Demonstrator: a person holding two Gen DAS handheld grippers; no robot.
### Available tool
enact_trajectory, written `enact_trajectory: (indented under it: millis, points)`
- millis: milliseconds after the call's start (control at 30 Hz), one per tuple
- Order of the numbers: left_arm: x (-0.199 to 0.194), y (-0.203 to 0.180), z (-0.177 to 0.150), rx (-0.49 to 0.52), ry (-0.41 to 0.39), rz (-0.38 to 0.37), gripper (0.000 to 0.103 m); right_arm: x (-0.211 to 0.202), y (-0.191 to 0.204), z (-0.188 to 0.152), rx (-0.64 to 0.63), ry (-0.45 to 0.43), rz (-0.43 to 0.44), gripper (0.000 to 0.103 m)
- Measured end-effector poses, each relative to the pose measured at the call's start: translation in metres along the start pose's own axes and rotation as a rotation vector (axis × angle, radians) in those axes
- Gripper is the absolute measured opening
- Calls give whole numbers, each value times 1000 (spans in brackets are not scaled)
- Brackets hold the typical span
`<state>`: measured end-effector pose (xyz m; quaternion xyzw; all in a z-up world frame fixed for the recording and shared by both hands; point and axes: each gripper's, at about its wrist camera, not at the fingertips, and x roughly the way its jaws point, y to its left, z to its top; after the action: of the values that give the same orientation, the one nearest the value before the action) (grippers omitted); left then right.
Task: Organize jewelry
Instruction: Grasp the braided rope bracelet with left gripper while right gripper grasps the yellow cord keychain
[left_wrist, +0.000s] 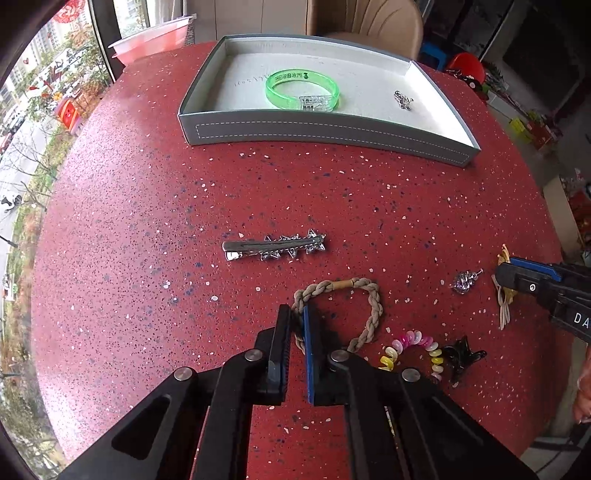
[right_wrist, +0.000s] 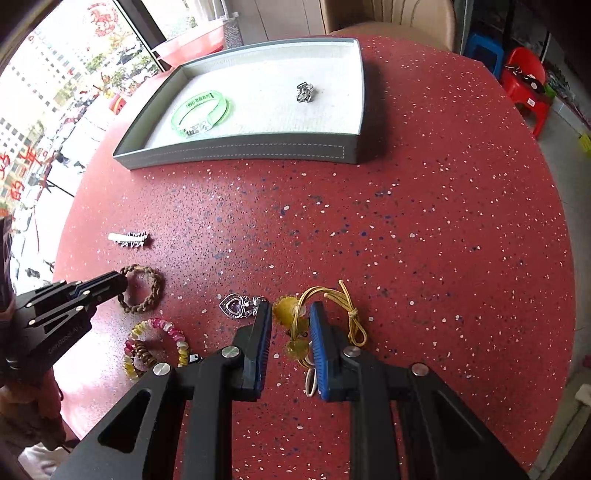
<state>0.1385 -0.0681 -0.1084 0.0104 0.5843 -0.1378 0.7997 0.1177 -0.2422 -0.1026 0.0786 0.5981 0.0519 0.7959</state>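
Observation:
My left gripper (left_wrist: 296, 314) points down at the red speckled table and is shut on a braided brown hair tie (left_wrist: 373, 302), whose cord runs between the pads. From the right wrist view, that gripper (right_wrist: 122, 284) meets the same tie (right_wrist: 155, 288) at its left side. My right gripper (right_wrist: 291, 310) is open and straddles a yellow elastic hair tie (right_wrist: 283, 312) with flower beads that lies on the table. The grey jewelry tray (left_wrist: 325, 129) at the far side holds a green bangle (left_wrist: 280, 79) and a small silver charm (left_wrist: 402, 99).
Loose on the table are a silver spiked hair clip (left_wrist: 275, 245), a purple heart pendant (right_wrist: 234, 306), a pastel spiral hair tie (right_wrist: 173, 330) and a black claw clip (left_wrist: 461, 356). A tan chair (left_wrist: 369, 22) stands behind the tray, red stools (right_wrist: 524, 74) to the right.

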Motion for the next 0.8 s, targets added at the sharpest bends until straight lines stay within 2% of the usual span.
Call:
enact_trajectory:
  millis: [233,800]
  points:
    - [-15,19,0,-31,-36,-38,25,-17,-10,1,77,-51,53,23]
    - [-51,24,17,-56,-111,-74,25,-34,-9,27,81,-81,124,23]
